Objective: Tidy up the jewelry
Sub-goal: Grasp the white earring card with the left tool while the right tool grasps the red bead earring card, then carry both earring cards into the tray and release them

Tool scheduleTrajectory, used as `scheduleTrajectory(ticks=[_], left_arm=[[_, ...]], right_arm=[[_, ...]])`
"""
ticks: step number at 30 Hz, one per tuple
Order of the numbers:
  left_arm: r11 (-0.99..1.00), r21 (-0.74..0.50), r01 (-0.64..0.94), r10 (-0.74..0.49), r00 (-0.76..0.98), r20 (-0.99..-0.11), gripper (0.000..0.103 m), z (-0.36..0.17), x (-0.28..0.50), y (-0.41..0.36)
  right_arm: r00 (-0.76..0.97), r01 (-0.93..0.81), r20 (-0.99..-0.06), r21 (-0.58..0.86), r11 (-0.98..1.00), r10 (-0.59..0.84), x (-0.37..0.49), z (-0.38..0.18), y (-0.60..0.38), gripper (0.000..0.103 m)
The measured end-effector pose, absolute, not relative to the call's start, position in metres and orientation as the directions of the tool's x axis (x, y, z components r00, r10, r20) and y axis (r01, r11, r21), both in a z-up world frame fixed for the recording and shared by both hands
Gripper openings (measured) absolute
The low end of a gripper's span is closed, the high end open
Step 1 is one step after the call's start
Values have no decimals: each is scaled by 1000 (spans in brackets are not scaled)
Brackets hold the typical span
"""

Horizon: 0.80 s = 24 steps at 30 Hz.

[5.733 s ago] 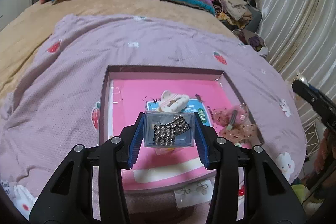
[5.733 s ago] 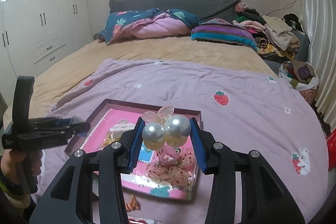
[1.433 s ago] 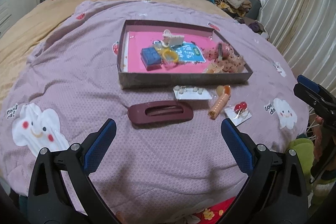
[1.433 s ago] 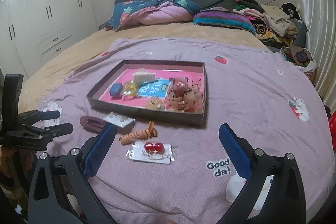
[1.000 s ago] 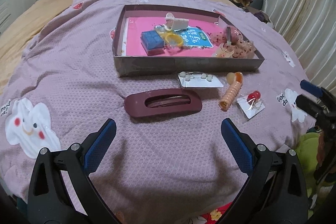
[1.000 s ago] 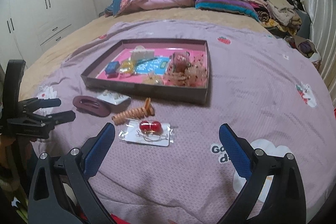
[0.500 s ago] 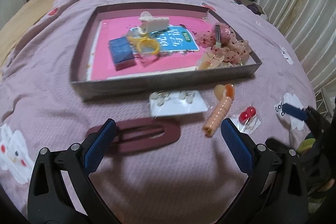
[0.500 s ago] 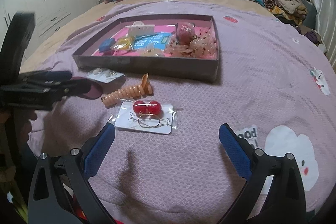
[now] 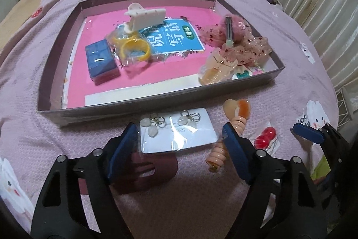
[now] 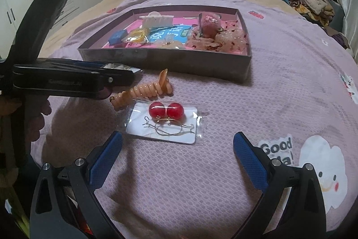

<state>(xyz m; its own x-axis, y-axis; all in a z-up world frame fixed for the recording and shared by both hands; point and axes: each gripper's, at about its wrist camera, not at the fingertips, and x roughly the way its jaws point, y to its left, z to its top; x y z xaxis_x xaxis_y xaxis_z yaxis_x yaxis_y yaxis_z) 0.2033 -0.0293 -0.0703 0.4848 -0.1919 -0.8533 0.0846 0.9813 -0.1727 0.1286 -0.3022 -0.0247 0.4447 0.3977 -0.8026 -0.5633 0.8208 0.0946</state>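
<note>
A white card of pale flower earrings (image 9: 179,133) lies on the purple blanket just in front of the dark box (image 9: 49,104). My left gripper (image 9: 179,132) straddles this card and its jaws are closing, the blue pads (image 9: 125,145) close to the card's edges but not pressing. A card with red bead earrings (image 10: 165,110) lies ahead of my right gripper (image 10: 178,138), which stands wide open and holds nothing. An orange spiral hair tie (image 10: 145,89) lies between the two cards. A maroon hair clip (image 9: 152,169) sits under the left gripper.
The box (image 10: 167,59) holds a blue case (image 9: 100,62), a yellow ring in a bag (image 9: 132,50), a white claw clip (image 9: 145,15) and pink scrunchies (image 9: 250,48). The left gripper (image 10: 120,75) shows side-on in the right wrist view. Pillows and clothes lie at the bed's far end.
The left gripper has moved forward over the maroon clip to the white earring card and its jaws have narrowed around it. The right gripper has sunk closer to the red earring card.
</note>
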Motion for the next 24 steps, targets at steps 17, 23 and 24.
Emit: scheduleTrajectory(ticks=[17,23,24], left_arm=[[978,-191,88,-209,511,-834,61,-58,196,-21],[977,-184,104,-211,535,-818,61,-45,192,-26],[977,-185,106,-213,539,-815,61,-43,191,-26]], right_arm=[[412,-555,-824,111,824,388,142,-43,-281,85],[444,-518,-809,119,847,385,142,-32,-304,84],[451,-507,-805,123,853,384,143,-29,-309,84]])
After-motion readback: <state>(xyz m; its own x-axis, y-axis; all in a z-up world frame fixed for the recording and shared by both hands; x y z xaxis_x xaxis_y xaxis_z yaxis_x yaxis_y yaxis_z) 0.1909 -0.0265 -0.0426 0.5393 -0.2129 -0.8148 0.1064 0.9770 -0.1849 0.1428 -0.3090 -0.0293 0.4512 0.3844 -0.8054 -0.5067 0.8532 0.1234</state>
